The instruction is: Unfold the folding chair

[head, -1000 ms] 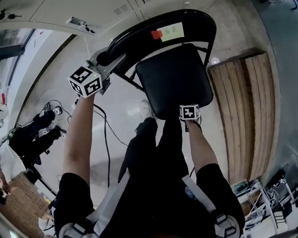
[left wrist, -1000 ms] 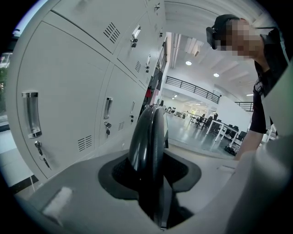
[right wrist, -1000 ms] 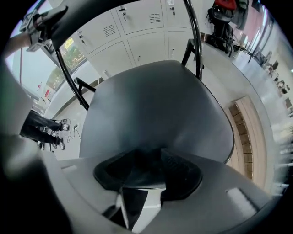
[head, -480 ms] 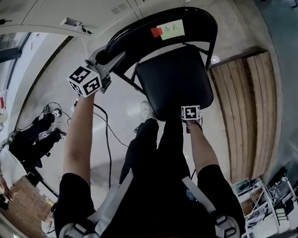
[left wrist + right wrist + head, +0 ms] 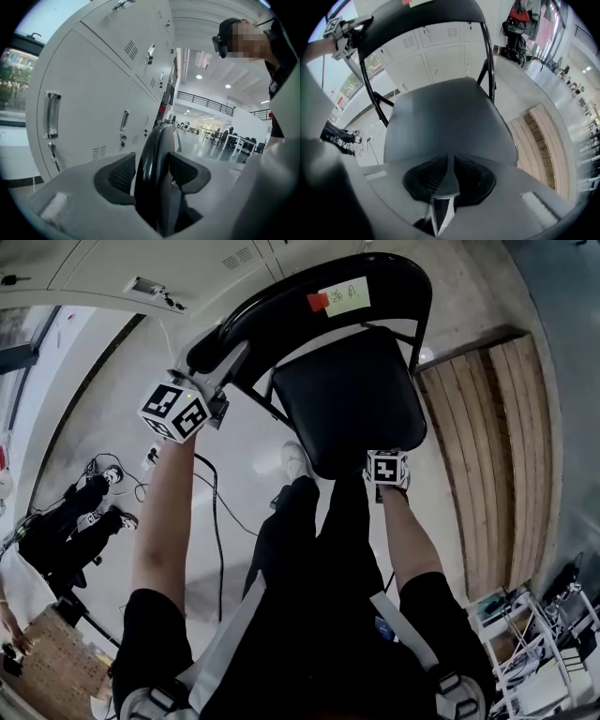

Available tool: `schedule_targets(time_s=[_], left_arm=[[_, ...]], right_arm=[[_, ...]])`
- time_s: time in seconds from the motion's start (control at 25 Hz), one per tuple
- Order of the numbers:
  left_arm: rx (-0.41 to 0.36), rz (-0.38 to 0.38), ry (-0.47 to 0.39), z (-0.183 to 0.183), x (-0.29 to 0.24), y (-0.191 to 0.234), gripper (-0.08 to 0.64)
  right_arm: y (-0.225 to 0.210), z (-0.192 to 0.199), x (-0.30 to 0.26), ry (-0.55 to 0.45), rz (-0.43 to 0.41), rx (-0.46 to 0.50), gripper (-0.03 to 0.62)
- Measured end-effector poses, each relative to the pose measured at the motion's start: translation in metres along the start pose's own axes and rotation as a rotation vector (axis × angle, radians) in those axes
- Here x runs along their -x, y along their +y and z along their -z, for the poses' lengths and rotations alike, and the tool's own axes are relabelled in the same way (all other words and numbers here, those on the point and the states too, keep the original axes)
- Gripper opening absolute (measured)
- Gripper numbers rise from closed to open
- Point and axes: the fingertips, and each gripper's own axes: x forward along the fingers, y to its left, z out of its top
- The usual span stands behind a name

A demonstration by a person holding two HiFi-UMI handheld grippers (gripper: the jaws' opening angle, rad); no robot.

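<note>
The black folding chair stands unfolded, its seat (image 5: 347,404) flat and its curved backrest (image 5: 319,296) carrying a green note and a red tag. My left gripper (image 5: 208,357) straddles the backrest's left end. In the left gripper view the backrest edge (image 5: 157,154) sits between the opening jaws (image 5: 152,171), with a gap at the left pad. My right gripper (image 5: 386,470) points down at the seat's front edge. Its jaws (image 5: 450,164) are closing, tips nearly together with nothing between them, and the seat (image 5: 445,117) lies beyond.
White lockers (image 5: 93,93) stand behind the chair. A wooden slatted platform (image 5: 487,465) lies on the floor to the right. Black gear and cables (image 5: 70,521) lie at the left, a wire shelf (image 5: 534,652) at the lower right. The person's legs and shoe (image 5: 295,460) are under the seat.
My right gripper has slipped slightly back from the seat's front edge. The left gripper has tilted a little at the backrest. The chair has stayed put.
</note>
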Motion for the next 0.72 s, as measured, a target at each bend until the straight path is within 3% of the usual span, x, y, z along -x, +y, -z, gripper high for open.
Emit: schedule_targets(time_s=[0.16,0.28,0.56,0.72], left_arm=[[-0.037,-0.125,-0.06,-0.028,0.022,0.004,0.232],[-0.006,-0.209,-0.125,-0.05,0.041,0.001,0.232],[-0.008,-0.191,-0.118,-0.074,0.09,-0.051,0.222],[0.006,-0.271,-0.134,-0.083,0.123,-0.073,0.176]], right_arm=[[0.009,-0.052,0.042,-0.134,0.013,0.008,0.044],[0.024,-0.101,0.076,-0.253,-0.001,0.014,0.006],[0.069,-0.17,0.176,-0.426,-0.034,0.07,0.005],[0.084,-0.208,0.243,-0.577,-0.091,0.088,0.003]])
